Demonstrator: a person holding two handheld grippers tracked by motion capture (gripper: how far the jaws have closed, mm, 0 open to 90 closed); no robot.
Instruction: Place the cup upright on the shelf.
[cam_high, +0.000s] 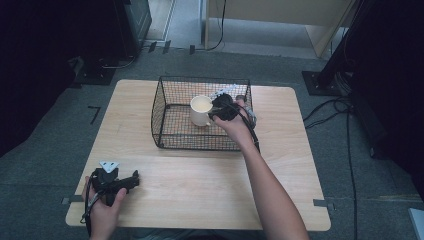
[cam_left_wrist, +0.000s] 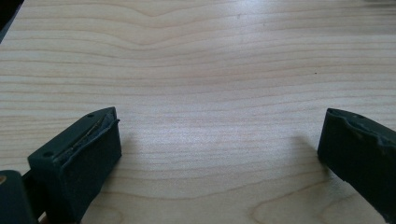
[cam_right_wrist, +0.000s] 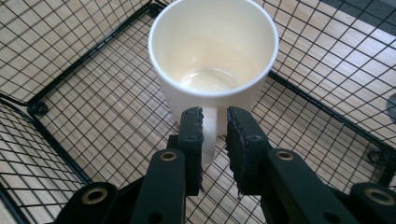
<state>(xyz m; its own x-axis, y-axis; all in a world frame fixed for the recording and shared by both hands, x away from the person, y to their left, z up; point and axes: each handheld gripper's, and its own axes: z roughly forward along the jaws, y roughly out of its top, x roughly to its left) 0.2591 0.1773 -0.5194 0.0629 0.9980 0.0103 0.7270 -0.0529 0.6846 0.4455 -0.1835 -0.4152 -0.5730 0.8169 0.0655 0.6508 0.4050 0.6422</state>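
Okay, my right gripper (cam_right_wrist: 215, 122) is down inside the wire basket (cam_high: 165, 90), jaws either side of the white mug's (cam_right_wrist: 212, 51) handle (cam_right_wrist: 210, 135). In the right gripper view the jaws stand nearly together with the handle between them. There's a sliver of gap on the right side of the handle, so I can't tell whether the pads are actually pressing on it.

The mug sits upright on the basket floor, empty, mouth up. From the high view it's toward the right half of the basket, just left of my right hand (cam_high: 235, 125), with the handle facing the gripper.

The basket is on the far middle of the wooden table (cam_high: 280, 170), all of it on the tabletop.

My left gripper (cam_high: 134, 179) is at the near left corner of the table, well apart from the basket, with my left hand (cam_high: 102, 212) wrapped round the body. In the left gripper view its jaws are spread wide over bare wood grain, with nothing between them.
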